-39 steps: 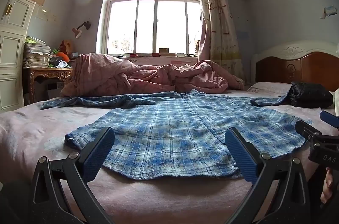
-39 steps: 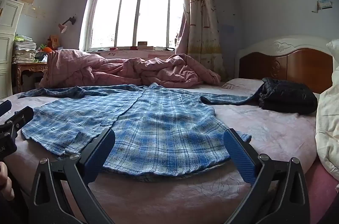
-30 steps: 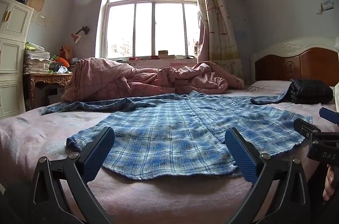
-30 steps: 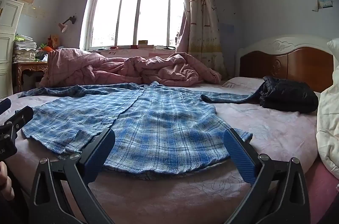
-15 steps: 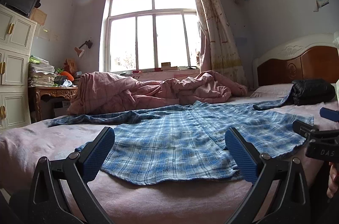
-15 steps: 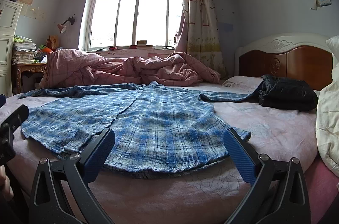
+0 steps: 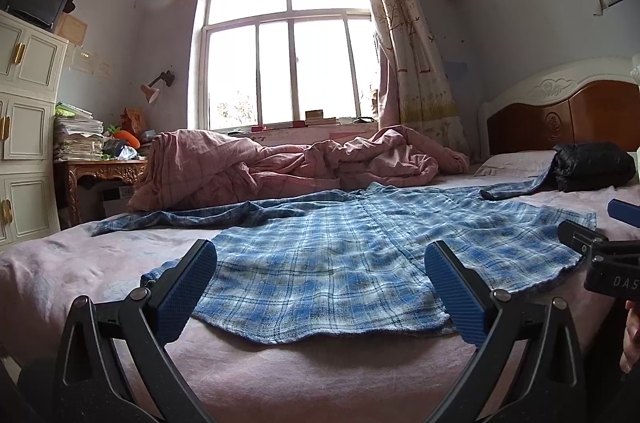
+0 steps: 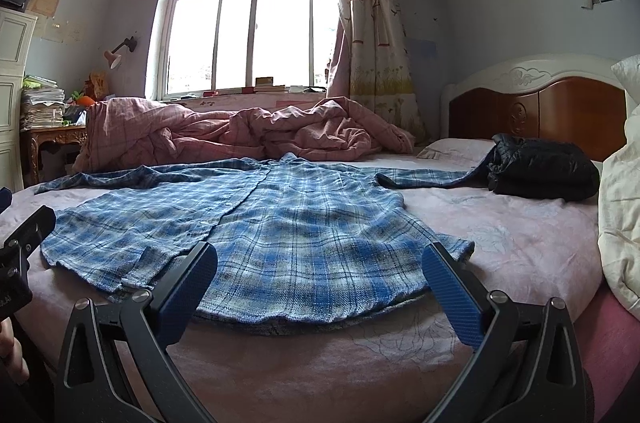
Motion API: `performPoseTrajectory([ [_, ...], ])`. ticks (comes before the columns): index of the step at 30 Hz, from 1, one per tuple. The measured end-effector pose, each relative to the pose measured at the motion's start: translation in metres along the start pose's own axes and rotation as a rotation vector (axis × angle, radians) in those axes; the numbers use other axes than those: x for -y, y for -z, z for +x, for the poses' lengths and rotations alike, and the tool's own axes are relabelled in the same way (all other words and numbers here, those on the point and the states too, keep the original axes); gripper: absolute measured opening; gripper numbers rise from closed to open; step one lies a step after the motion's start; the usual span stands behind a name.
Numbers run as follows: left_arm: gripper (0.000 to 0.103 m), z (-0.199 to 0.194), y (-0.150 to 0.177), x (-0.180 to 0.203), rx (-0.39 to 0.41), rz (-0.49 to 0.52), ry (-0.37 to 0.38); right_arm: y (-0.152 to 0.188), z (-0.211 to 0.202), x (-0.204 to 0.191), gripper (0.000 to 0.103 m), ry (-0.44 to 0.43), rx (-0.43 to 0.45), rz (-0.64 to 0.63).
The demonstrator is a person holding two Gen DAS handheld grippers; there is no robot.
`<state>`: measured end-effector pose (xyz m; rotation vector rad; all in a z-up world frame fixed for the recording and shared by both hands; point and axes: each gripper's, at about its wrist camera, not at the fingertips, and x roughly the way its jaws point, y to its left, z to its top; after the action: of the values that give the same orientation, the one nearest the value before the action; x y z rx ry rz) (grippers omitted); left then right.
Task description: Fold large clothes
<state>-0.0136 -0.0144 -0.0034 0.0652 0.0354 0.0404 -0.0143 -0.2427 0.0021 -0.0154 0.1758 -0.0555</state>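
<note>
A blue plaid shirt (image 7: 344, 255) (image 8: 280, 223) lies spread flat on the pink bed sheet (image 7: 80, 263) (image 8: 520, 235), front up, both sleeves stretched out sideways. My left gripper (image 7: 320, 283) hovers open just before the shirt's near hem, nothing between its blue pads. My right gripper (image 8: 318, 283) also stands open at the hem, further right, holding nothing. In the left wrist view the right gripper's black frame (image 7: 600, 259) shows at the right edge; the left gripper's frame (image 8: 20, 243) shows at the left edge of the right wrist view.
A crumpled pink quilt (image 7: 288, 163) (image 8: 240, 135) lies along the bed's far side under the window. A folded black jacket (image 7: 592, 167) (image 8: 544, 171) rests by the wooden headboard (image 8: 536, 111), over one sleeve end. White pillows (image 8: 620, 215) sit at the right. A cabinet (image 7: 24, 143) and cluttered table (image 7: 100, 167) stand left.
Both grippers have dropped lower and tilted up slightly, so the shirt looks flatter and the window sits higher in view. The shirt has not moved; both grippers stayed open.
</note>
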Motion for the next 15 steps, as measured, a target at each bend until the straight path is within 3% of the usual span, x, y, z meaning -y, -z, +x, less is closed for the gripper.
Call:
performPoseTrajectory([
  [15,0.103,0.0005,-0.0005,-0.0035,-0.003,-0.016,0.003,0.0031,0.0015,-0.0017,0.103,-0.010,-0.016,0.006],
])
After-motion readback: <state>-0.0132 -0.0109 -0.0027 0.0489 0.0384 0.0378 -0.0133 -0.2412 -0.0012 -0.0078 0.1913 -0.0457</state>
